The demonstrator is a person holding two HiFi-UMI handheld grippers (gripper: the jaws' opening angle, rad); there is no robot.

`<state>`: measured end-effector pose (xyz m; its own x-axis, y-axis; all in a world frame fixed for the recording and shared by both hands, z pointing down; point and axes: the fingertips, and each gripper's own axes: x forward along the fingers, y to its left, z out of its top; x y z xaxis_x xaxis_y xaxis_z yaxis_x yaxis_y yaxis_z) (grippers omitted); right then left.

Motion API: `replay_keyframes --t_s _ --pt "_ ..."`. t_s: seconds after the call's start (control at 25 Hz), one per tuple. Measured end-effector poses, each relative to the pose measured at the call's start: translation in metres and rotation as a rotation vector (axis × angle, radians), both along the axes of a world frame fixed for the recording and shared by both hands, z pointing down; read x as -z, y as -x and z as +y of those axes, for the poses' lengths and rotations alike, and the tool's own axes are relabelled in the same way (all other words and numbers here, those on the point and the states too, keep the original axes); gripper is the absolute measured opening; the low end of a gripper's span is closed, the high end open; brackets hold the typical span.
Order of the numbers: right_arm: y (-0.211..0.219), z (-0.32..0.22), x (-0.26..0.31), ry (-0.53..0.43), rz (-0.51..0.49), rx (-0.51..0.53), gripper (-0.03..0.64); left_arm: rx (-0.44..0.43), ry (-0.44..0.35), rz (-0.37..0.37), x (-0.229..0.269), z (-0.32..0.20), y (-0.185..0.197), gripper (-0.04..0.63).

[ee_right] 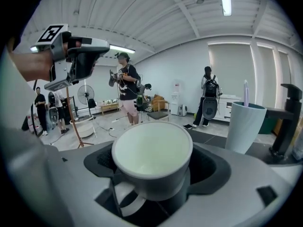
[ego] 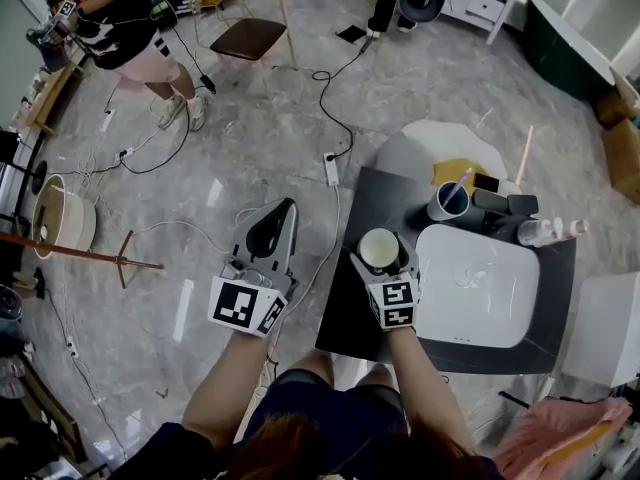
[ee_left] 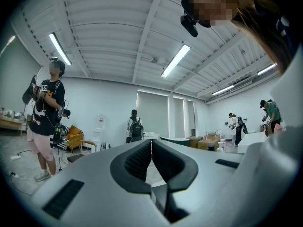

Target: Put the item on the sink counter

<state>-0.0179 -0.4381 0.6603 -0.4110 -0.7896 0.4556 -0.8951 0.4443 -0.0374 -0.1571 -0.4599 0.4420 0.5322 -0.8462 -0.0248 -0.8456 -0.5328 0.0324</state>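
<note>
Head view: your right gripper [ego: 381, 266] is holding the white ceramic mug [ego: 379, 249] over the dark grey sink counter [ego: 345, 313], just left of the white basin [ego: 500, 303]; left gripper view: the left gripper [ee_left: 151, 151] is idling off the counter, jaws pressed together, empty; right gripper view: w/ the jaws pinching the mug upright, you're best lowering it level, clear of the blue-grey tumbler [ee_right: 246, 126].

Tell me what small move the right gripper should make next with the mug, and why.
Probably lower it straight down. The right gripper is shut on the upright white mug, which appears to be over bare dark counter beside the basin, apart from the blue cup.
</note>
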Motion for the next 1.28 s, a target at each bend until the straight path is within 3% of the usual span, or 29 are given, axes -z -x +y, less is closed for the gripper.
replay_keyframes --t_s 0.52,0.8,1.12,1.28 --pt "0.001 -0.004 -0.007 0.042 -0.029 0.012 0.472 0.005 0.001 -0.002 0.000 0.000 -0.005 0.023" --pt "-0.001 0.000 0.017 0.010 -0.066 0.028 0.483 0.010 -0.007 0.002 0.006 0.002 -0.008 0.023" --pt "-0.010 0.008 0.062 -0.054 -0.123 0.035 0.455 0.020 -0.036 0.016 0.023 0.011 -0.015 0.023" --pt "-0.015 0.011 0.086 -0.091 -0.148 0.031 0.398 0.032 -0.049 0.023 0.033 0.018 -0.016 0.023"
